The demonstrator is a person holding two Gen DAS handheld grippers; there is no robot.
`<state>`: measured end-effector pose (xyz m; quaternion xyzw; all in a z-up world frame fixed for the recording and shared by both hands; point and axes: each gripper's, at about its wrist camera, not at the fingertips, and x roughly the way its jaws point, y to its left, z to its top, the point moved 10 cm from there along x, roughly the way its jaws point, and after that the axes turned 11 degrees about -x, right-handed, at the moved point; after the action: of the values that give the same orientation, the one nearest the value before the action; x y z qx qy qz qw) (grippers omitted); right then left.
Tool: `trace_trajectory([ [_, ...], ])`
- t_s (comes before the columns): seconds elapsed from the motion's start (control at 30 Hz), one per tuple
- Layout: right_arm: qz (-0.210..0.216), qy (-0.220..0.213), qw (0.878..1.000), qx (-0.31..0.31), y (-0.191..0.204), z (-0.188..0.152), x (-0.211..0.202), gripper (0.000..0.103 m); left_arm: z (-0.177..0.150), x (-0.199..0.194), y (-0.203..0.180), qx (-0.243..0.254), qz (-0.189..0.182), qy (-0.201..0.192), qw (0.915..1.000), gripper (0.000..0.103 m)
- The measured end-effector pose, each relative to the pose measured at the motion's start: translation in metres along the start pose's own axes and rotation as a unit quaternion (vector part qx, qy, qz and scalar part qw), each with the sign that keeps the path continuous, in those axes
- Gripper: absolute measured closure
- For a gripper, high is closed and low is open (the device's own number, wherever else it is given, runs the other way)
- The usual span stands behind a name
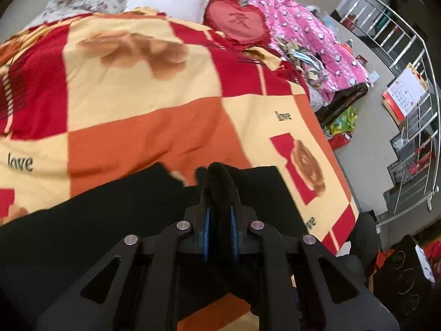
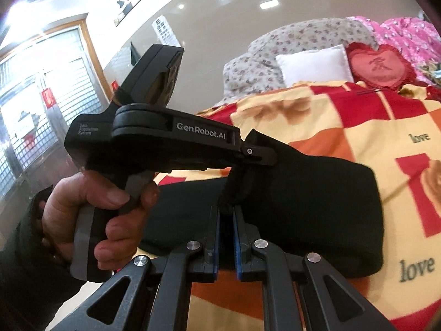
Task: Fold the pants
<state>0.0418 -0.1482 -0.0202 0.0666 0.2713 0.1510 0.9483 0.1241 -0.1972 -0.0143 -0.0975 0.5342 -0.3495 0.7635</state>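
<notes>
Both claws, left [image 1: 219, 190] and right [image 2: 226, 215], apparently pinching black pants [image 2: 317, 193] over bedspread [image 1: 137, 96]

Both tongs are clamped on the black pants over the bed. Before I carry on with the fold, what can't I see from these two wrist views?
- Pants, left wrist view: near end runs under the left tongs and off the bottom edge.
- Pants, right wrist view: the left tongs and the hand hide the left part; the right tongs cover the near edge.
- Bedspread: pattern blurred.
- Waistband and leg ends: not identifiable.
</notes>
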Motion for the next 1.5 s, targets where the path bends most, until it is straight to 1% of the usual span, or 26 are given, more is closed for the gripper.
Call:
trace_trajectory([
  [0.17, 0.004, 0.020, 1.000, -0.002, 0.000, -0.007, 0.015, 0.095, -0.009, 0.005, 0.018, -0.013, 0.008, 0.001, 0.9999, 0.092],
  [0.3, -0.001, 0.047, 0.999, -0.002, -0.002, -0.023, 0.031, 0.095, -0.015, 0.021, 0.031, -0.005, 0.044, 0.002, 0.9990, 0.088],
  [0.37, 0.002, 0.057, 0.998, 0.013, -0.004, -0.033, 0.037, 0.095, -0.017, 0.023, 0.035, 0.000, 0.057, -0.002, 0.9984, 0.083],
  [0.4, 0.005, 0.057, 0.998, 0.020, -0.005, -0.034, 0.037, 0.094, -0.017, 0.022, 0.035, 0.003, 0.059, -0.005, 0.9982, 0.083],
  [0.47, 0.020, 0.051, 0.998, 0.027, -0.001, -0.034, 0.032, 0.094, -0.013, 0.015, 0.037, 0.011, 0.070, -0.020, 0.9973, 0.082],
  [0.5, 0.032, 0.047, 0.998, 0.026, 0.003, -0.033, 0.026, 0.094, -0.008, 0.009, 0.040, 0.014, 0.084, -0.036, 0.9958, 0.082],
  [0.53, 0.050, 0.043, 0.998, 0.019, 0.010, -0.031, 0.014, 0.094, -0.002, 0.000, 0.044, 0.015, 0.102, -0.058, 0.9930, 0.082],
  [0.6, 0.064, 0.032, 0.997, -0.002, 0.015, -0.026, -0.007, 0.094, 0.003, -0.011, 0.047, 0.014, 0.110, -0.080, 0.9906, 0.082],
  [0.63, 0.051, 0.025, 0.998, -0.020, 0.010, -0.023, -0.023, 0.094, 0.004, -0.018, 0.045, 0.016, 0.104, -0.091, 0.9903, 0.082],
  [0.7, 0.004, 0.023, 0.999, -0.038, -0.012, -0.018, -0.043, 0.094, -0.006, -0.027, 0.027, 0.037, 0.072, -0.101, 0.9916, 0.082],
  [0.73, -0.040, 0.038, 0.998, -0.044, -0.034, -0.018, -0.052, 0.094, -0.011, -0.028, 0.019, 0.048, 0.060, -0.101, 0.9919, 0.082],
  [0.77, -0.069, 0.052, 0.995, -0.047, -0.050, -0.019, -0.057, 0.094, -0.022, -0.028, 0.005, 0.070, 0.041, -0.098, 0.9919, 0.082],
  [0.8, -0.089, 0.063, 0.993, -0.051, -0.064, -0.020, -0.061, 0.094, -0.031, -0.027, -0.003, 0.082, 0.031, -0.094, 0.9916, 0.082],
  [0.83, -0.099, 0.073, 0.991, -0.059, -0.077, -0.021, -0.064, 0.094, -0.039, -0.024, -0.010, 0.091, 0.030, -0.090, 0.9914, 0.082],
  [0.9, -0.103, 0.092, 0.987, -0.077, -0.088, -0.021, -0.064, 0.094, -0.056, -0.011, -0.016, 0.112, 0.053, -0.080, 0.9891, 0.082],
  [0.93, -0.101, 0.096, 0.986, -0.088, -0.089, -0.019, -0.060, 0.094, -0.061, -0.006, -0.014, 0.115, 0.063, -0.076, 0.9884, 0.082],
  [0.97, -0.098, 0.099, 0.986, -0.095, -0.089, -0.017, -0.057, 0.094, -0.068, 0.005, -0.006, 0.113, 0.086, -0.063, 0.9879, 0.082],
  [1.0, -0.095, 0.101, 0.985, -0.103, -0.087, -0.014, -0.052, 0.094, -0.072, 0.012, 0.000, 0.108, 0.097, -0.054, 0.9879, 0.082],
  [1.07, -0.079, 0.104, 0.986, -0.107, -0.082, -0.015, -0.047, 0.094, -0.076, 0.013, 0.009, 0.087, 0.082, -0.067, 0.9906, 0.082],
  [1.13, -0.075, 0.120, 0.984, -0.110, -0.087, -0.018, -0.028, 0.094, -0.076, 0.013, 0.011, 0.074, 0.070, -0.073, 0.9920, 0.082],
  [1.2, -0.073, 0.160, 0.979, -0.103, -0.098, -0.034, -0.005, 0.094, -0.077, 0.015, 0.010, 0.077, 0.070, -0.083, 0.9911, 0.082],
  [1.27, -0.069, 0.159, 0.979, -0.108, -0.100, -0.037, -0.002, 0.094, -0.078, 0.012, 0.010, 0.075, 0.064, -0.089, 0.9911, 0.082],
  [1.3, -0.069, 0.166, 0.979, -0.100, -0.102, -0.037, -0.003, 0.094, -0.076, 0.011, 0.011, 0.067, 0.057, -0.088, 0.9923, 0.082],
  [1.37, -0.073, 0.179, 0.976, -0.100, -0.101, -0.038, -0.004, 0.094, -0.066, 0.004, 0.008, 0.048, 0.042, -0.087, 0.9942, 0.082],
  [1.43, -0.076, 0.184, 0.974, -0.111, -0.099, -0.031, -0.006, 0.094, -0.049, -0.003, 0.005, 0.044, 0.049, -0.103, 0.9924, 0.082],
  [1.5, -0.091, 0.155, 0.976, -0.123, -0.100, -0.008, -0.011, 0.094, -0.028, -0.006, 0.010, 0.036, 0.067, -0.119, 0.9899, 0.082],
])
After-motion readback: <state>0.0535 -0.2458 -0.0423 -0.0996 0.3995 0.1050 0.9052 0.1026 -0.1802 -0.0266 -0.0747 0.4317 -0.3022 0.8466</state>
